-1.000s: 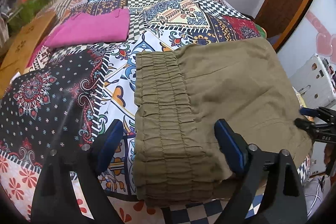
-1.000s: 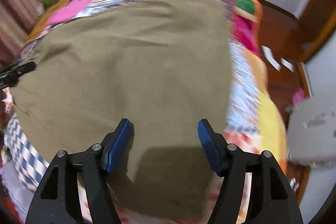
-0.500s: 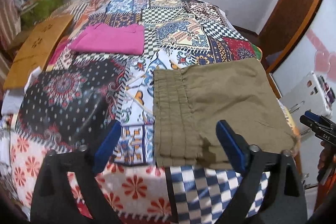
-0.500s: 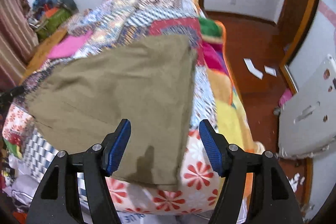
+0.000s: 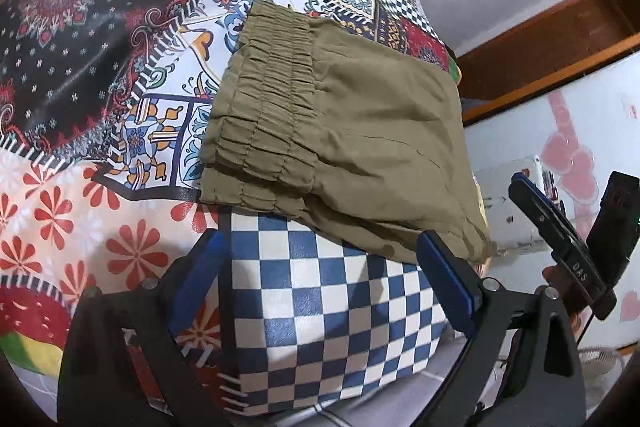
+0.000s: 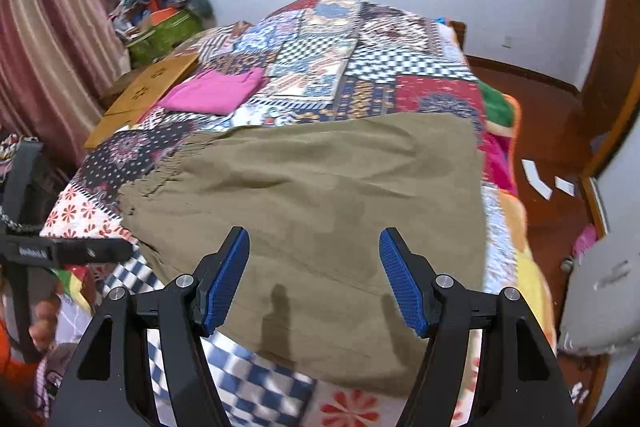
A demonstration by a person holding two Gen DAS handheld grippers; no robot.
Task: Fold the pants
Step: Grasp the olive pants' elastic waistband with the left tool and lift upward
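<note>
While both grippers' fingers (image 6: 236,279) gape empty, folded pants (image 6: 320,211) lie crosswise, waistband leftward.

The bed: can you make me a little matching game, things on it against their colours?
Things:
1. pants
2. folded cloth
3. gripper pads
4. board

Colours:
A. blue
B. tan wood
C. olive
D. pink

Pairs: 1-C, 2-D, 3-A, 4-B
</note>
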